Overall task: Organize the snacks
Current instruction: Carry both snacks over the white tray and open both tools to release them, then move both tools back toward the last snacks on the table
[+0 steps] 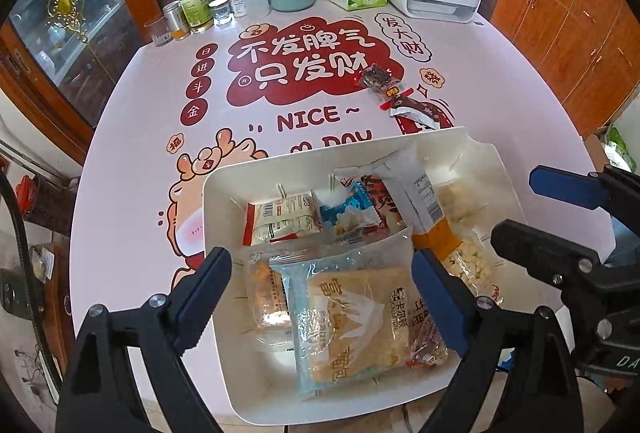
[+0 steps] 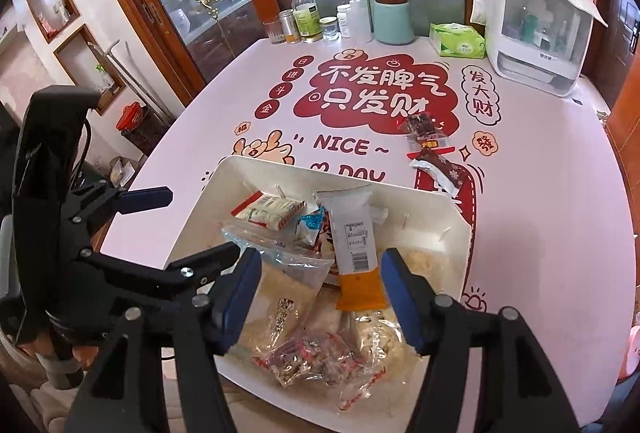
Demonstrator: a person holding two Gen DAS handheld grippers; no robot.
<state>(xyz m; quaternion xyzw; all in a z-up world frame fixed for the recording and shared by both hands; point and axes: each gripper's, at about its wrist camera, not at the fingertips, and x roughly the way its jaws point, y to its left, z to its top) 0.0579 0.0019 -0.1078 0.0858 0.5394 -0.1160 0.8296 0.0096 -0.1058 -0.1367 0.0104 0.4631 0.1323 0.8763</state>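
Both hand-held grippers hang over a white tray (image 1: 216, 201) full of snack packs, on a pink worktop (image 1: 132, 137) w/ red cartoon print.

The left hand-held gripper (image 1: 320, 297) has jaws wide apart. Nothing is pressed between its blue pads; directly under the gap lies a clear bag of bread (image 1: 352, 317), long axis running away from the gripper, one short end toward the camera. Just left of this bag, under the left pad side, is a second clear pack w/ orange-brown pieces (image 1: 264, 297). Under the right pad, a small pack of red-wrapped sweets (image 1: 428, 345).

The right hand-held gripper (image 2: 320, 297) is about half spread, and it holds nothing. Ahead of its gap stands a long grey-and-orange packet (image 2: 356, 253), long axis pointing away from the gripper, orange end nearest. Below the gap, the red-wrapped sweets (image 2: 312, 357).

Farther in the tray, beyond the left hand-held gripper: a red-and-white pack (image 1: 280, 221) lying crosswise, and a blue-and-white small pack (image 1: 348, 213) beside it. At the right side of tray, a clear bag w/ pale yellowish bits (image 1: 464, 229).

Outside the tray, far ahead and a bit right of both grippers, two snacks lie on the worktop, touching end to end: a dark red bar (image 1: 378, 79) and a brown-and-white wrapper (image 1: 424, 113), their long axes slanting diagonally.
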